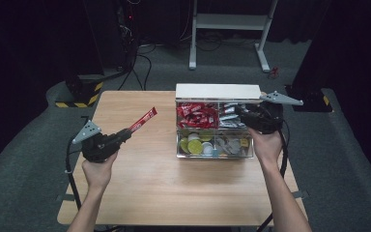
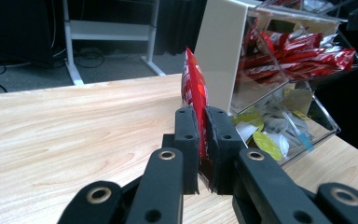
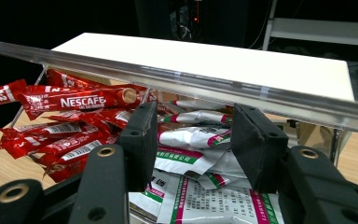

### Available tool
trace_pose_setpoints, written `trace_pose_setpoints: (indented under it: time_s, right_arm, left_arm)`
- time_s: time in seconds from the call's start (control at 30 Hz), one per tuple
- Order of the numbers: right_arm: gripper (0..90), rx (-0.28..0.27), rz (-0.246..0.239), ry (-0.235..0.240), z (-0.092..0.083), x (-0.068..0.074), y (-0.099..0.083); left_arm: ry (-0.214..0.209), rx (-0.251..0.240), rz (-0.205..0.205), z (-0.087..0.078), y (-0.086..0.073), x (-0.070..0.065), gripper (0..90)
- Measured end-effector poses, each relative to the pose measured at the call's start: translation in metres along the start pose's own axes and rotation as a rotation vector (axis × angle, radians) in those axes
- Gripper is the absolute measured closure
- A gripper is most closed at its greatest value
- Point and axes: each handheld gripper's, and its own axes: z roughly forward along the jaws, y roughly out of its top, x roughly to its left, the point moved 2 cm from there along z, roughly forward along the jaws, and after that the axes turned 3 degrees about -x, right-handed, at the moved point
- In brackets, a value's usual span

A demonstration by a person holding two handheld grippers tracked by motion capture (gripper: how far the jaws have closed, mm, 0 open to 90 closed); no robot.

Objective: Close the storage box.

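Note:
My left gripper hovers over the left half of the table, shut on the lower end of a red stick sachet that points up and right. In the left gripper view the sachet stands upright, pinched between the pads. A clear compartment box with its white lid raised sits at the right. My right gripper is over its back right compartment. In the right gripper view the jaws stand apart above white sachets, pressing on nothing, with red Nescafe sachets to their left.
The box's front compartments hold yellow-green and white pods and other small packets. A clear edge of the box runs across just above my right jaws. Bare wooden tabletop lies in front of the box.

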Motion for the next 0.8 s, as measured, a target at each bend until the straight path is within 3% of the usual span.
trace_pose_setpoints:
  time_s: [0.33, 0.8]
  right_arm:
    - [50.9, -0.001, 0.000, 0.002, 0.000, 0.000, 0.000]
    - [50.9, -0.001, -0.001, 0.003, 0.000, 0.000, 0.000]
  left_arm:
    - [0.046, 0.035, 0.015, 0.010, -0.013, 0.005, 84.0]
    - [0.058, 0.067, -0.005, 0.023, -0.030, 0.008, 84.0]
